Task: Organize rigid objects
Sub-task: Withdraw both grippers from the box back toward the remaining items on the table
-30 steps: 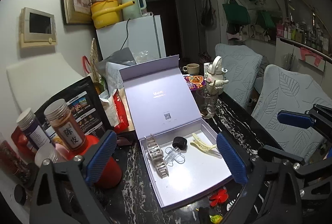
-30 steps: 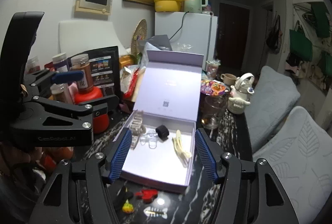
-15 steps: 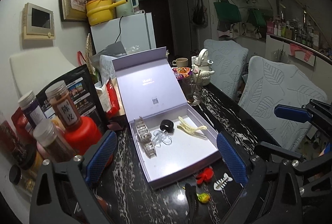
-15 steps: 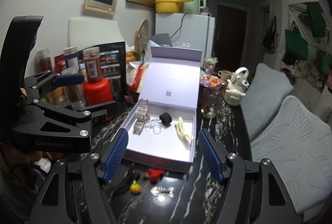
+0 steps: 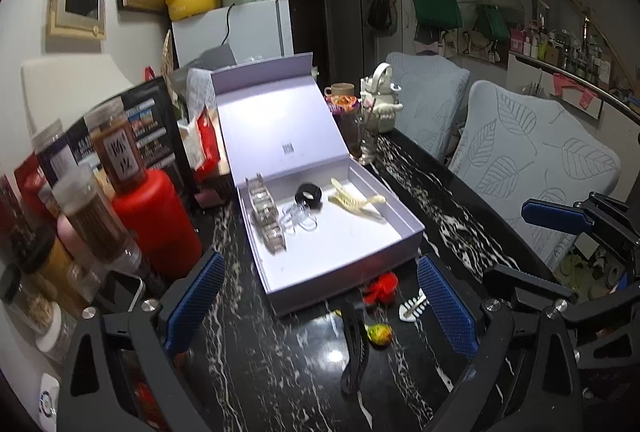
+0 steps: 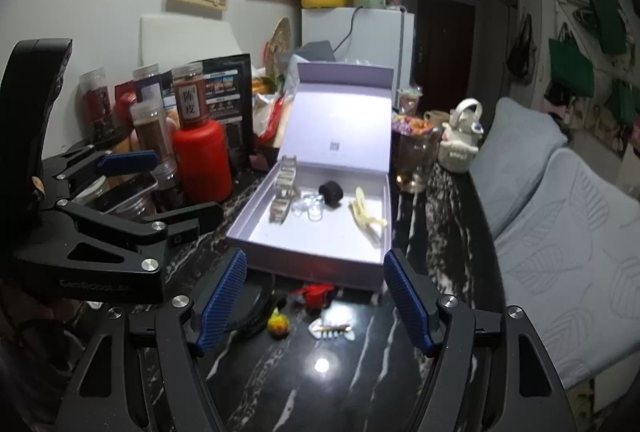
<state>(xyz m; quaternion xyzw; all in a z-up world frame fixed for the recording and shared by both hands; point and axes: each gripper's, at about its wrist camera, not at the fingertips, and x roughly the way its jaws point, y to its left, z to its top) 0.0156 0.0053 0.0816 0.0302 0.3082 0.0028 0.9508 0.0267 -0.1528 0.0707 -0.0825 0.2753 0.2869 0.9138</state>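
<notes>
Clips already lie in the open lavender box [image 5: 404, 232]: a metallic clip [image 5: 266, 218] along its left wall, a clear clip [image 5: 298, 218], a black clip [image 5: 309, 195] and a cream claw clip [image 5: 354, 201] toward the right. About half the sorting looks done. Left loose on the black marble table [image 6: 340, 384], just this side of the box's near wall, are a red clip [image 6: 316, 292], a white fishbone clip [image 6: 331, 330], a small yellow-green piece [image 6: 279, 324] and a long black clip [image 5: 354, 346]. These sit low between the pads of both grippers. Left gripper [image 5: 320, 304] and right gripper [image 6: 316, 300] are both spread wide, holding nothing, hovering short of the leftovers.
</notes>
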